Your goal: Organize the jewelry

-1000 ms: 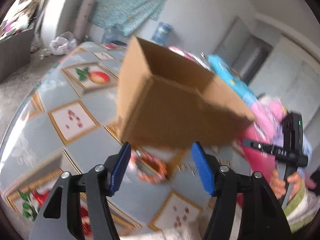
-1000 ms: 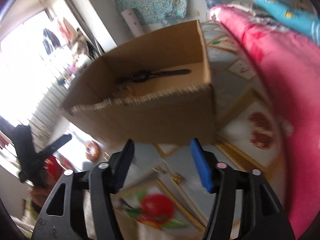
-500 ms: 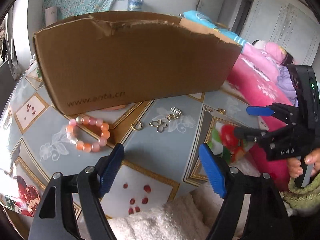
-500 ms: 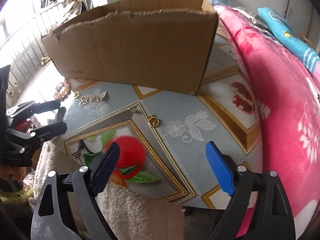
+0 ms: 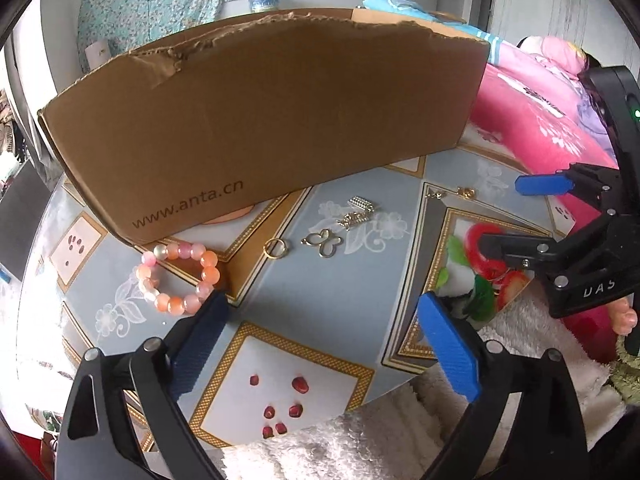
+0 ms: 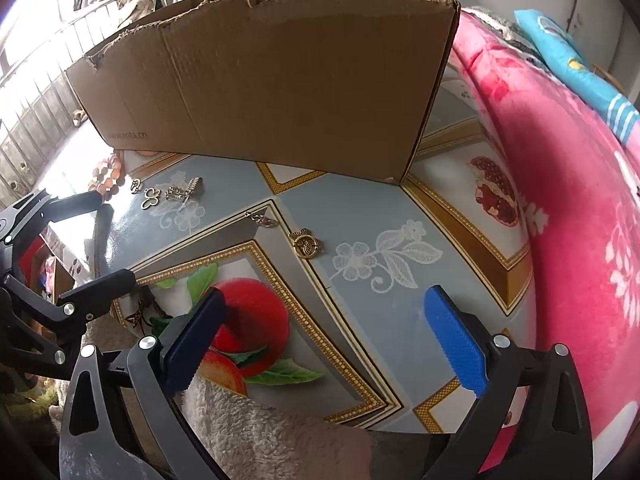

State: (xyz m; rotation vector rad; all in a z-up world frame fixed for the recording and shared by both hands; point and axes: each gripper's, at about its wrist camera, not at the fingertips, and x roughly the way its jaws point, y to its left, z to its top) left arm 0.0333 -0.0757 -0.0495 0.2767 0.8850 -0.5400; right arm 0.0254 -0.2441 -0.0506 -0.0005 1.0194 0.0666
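A brown cardboard box (image 5: pixel 272 120) stands on the patterned table (image 5: pixel 332 320). In front of it lie a pink-orange bead bracelet (image 5: pixel 180 276), a gold ring (image 5: pixel 276 248), a silver butterfly pendant (image 5: pixel 324 242), a silver chain piece (image 5: pixel 358 214) and a small gold clasp (image 6: pixel 262 219). A round gold pendant (image 6: pixel 306 245) lies further right. My left gripper (image 5: pixel 322 304) hovers just short of the ring and bracelet, its jaws opening with nothing between them. My right gripper (image 6: pixel 326 296) hangs short of the gold pendant, jaws likewise opening and empty.
A pink blanket (image 6: pixel 560 200) borders the table on the right. White fluffy cloth (image 6: pixel 260 432) lies at the near table edge under both grippers. Each gripper shows in the other's view, the left gripper (image 6: pixel 104 240) and the right gripper (image 5: pixel 508 216).
Both views have swung from the box down to the table top, bringing the jewelry into sight. Both pairs of jaws have spread wider.
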